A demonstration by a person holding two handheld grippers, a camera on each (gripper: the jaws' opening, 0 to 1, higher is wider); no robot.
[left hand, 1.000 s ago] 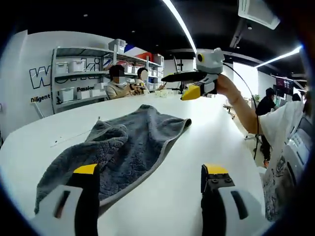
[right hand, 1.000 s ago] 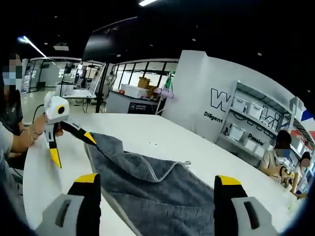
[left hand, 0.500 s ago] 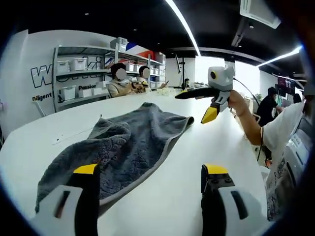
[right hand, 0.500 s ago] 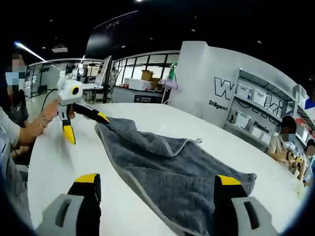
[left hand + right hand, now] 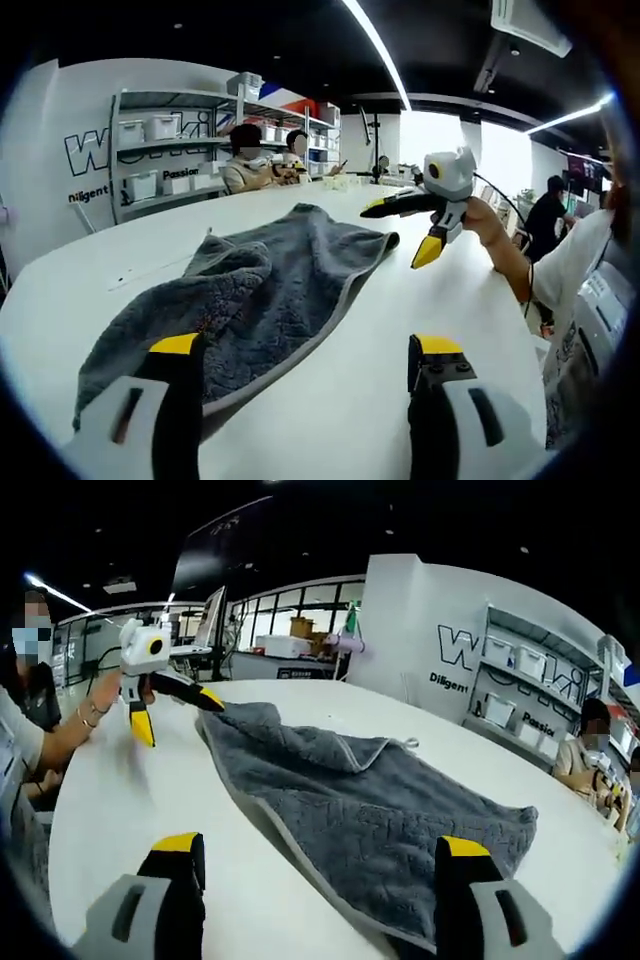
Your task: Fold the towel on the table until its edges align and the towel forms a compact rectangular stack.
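Note:
A grey towel [image 5: 270, 290] lies on the white table [image 5: 460, 300], bunched up at its near left end. My left gripper [image 5: 306, 346] stands open at the near edge, its left jaw over the towel's end and nothing between the fingers. The right gripper [image 5: 402, 230], held by a hand, hangs open just beyond the towel's far right corner. In the right gripper view the towel [image 5: 380, 800] spreads out flat with one flap folded over. My right gripper [image 5: 320, 845] is open above its near edge. The left gripper [image 5: 177, 715] is open beside the far corner.
Shelves with white bins [image 5: 160, 150] line the wall behind the table, and people [image 5: 245, 165] sit at its far side. A person's arm and body [image 5: 560, 270] stand at the right edge. Bare tabletop [image 5: 130, 810] stretches beside the towel.
The right gripper has come down from above the table to just over the towel's far corner. Both views have drifted closer to the towel. Both grippers stay open.

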